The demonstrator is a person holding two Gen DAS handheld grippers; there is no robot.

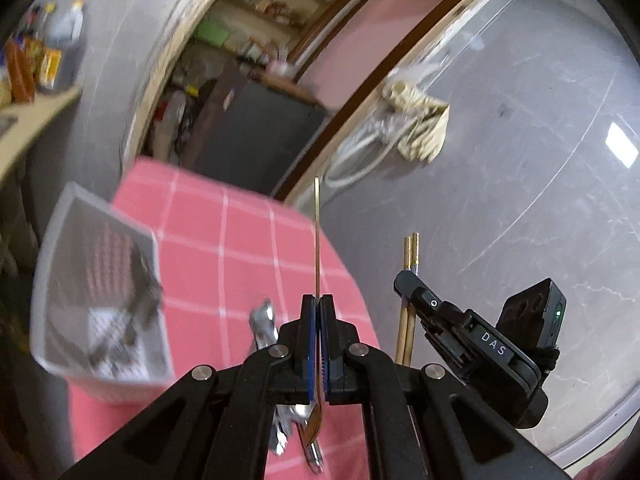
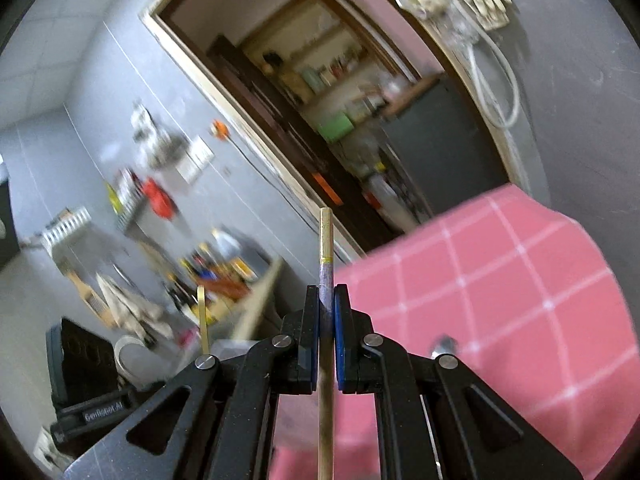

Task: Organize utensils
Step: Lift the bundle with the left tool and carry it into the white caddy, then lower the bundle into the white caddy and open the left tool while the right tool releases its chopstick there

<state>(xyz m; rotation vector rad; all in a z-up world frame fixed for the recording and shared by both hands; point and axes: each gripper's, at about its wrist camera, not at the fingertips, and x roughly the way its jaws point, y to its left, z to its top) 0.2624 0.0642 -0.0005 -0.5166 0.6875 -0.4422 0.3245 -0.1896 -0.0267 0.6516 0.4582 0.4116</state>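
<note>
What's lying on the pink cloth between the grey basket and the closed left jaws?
Loose silver cutlery lies between the basket and the left gripper, in its own view.

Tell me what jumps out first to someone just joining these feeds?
Each gripper is shut on a utensil: the left gripper holds a gold spoon, the right gripper a pair of chopsticks. Below lie the pink checked tablecloth and, at its left edge, a grey basket.

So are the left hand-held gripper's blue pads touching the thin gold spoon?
Touching. The left wrist view shows the left hand-held gripper shut on the thin gold spoon, no gap.
</note>
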